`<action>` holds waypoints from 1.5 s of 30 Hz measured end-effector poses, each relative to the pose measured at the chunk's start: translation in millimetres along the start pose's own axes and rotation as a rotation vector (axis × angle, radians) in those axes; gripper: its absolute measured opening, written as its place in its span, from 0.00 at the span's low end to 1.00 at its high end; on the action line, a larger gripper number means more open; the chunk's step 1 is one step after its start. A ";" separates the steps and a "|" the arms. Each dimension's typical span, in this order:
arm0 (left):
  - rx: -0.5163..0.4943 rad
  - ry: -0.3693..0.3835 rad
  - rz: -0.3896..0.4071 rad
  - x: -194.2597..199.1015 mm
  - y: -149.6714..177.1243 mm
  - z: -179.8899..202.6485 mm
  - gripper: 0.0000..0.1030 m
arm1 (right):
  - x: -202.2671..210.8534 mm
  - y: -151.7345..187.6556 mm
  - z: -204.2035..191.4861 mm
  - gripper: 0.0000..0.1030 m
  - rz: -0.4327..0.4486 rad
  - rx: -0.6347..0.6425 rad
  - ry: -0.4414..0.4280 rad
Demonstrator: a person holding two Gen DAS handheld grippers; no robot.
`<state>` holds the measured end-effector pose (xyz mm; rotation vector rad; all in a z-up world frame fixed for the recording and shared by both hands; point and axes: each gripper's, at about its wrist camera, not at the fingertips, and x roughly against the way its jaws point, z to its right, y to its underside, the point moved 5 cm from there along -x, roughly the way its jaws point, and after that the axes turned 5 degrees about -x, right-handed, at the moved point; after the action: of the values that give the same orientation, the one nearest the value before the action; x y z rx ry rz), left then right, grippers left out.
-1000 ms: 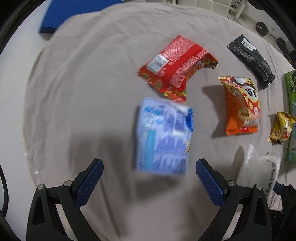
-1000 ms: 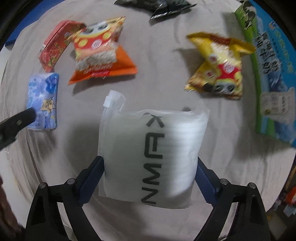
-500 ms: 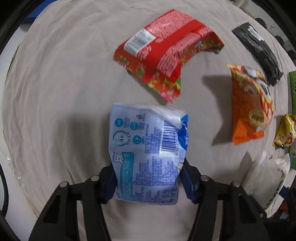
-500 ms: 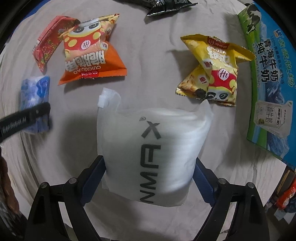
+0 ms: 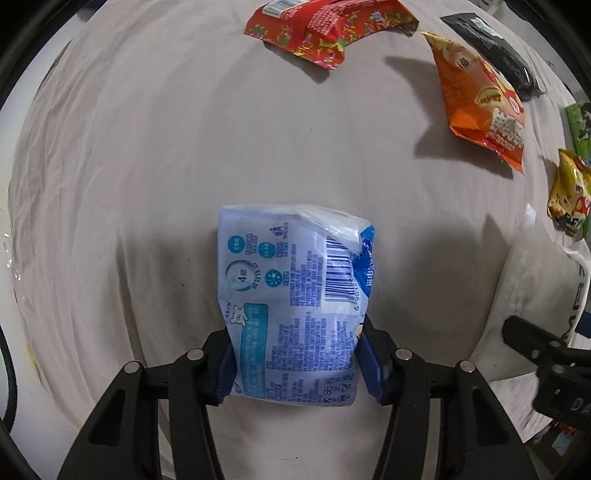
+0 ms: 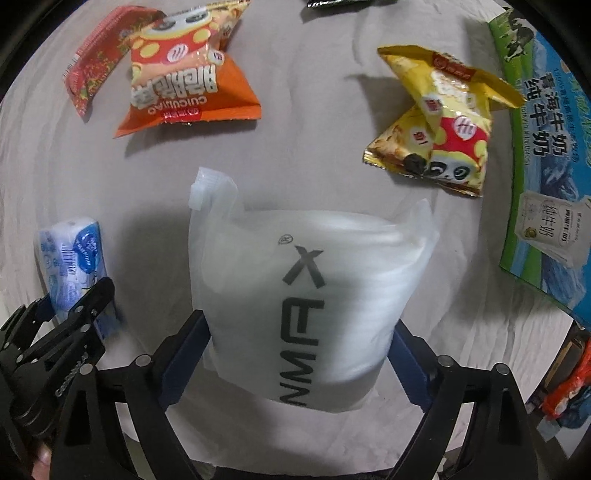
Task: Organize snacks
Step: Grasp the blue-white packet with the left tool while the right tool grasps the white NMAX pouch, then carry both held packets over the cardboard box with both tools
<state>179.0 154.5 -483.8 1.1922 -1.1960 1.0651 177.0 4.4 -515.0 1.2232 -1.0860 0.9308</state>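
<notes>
Fingers of the left hand-held gripper (image 5: pixel 299 369) pinch the blue packet (image 5: pixel 295 306), the right hand-held gripper (image 6: pixel 299 354) grips the white pouch (image 6: pixel 306 291), hiding its base.

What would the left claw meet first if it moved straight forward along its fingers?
Probably the red snack packet. The left claw, shut on the blue-and-white packet, faces bare grey cloth ahead, then that red packet. Depth is unclear.

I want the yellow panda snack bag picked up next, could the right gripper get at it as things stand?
Probably not yet. The right gripper is shut on the white pouch, so its fingers are full. The yellow panda snack bag lies uncovered on the cloth ahead and to the right, so the path looks free once the pouch is released.
</notes>
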 end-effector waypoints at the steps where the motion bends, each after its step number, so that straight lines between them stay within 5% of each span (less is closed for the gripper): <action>1: 0.001 0.003 -0.001 1.0 -2.3 0.0 0.51 | -1.9 -0.3 -2.7 0.91 0.003 0.005 0.006; 14: -0.019 0.004 0.034 14.5 -1.7 6.6 0.45 | 16.9 23.9 -9.9 0.74 0.035 0.029 -0.013; 29: -0.065 0.061 0.191 121.8 32.8 18.5 0.44 | 101.4 75.0 0.2 0.71 0.134 0.080 -0.154; 37: -0.098 0.091 0.293 181.4 40.6 58.7 0.44 | 185.7 101.8 60.2 0.70 0.251 0.094 -0.260; 45: -0.199 0.175 0.396 250.6 29.4 147.0 0.45 | 260.4 111.7 149.0 0.70 0.375 0.041 -0.298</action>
<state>158.6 6.0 -233.1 0.7077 -1.3954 1.2780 114.4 -133.9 -233.2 1.2407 -1.5784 1.0772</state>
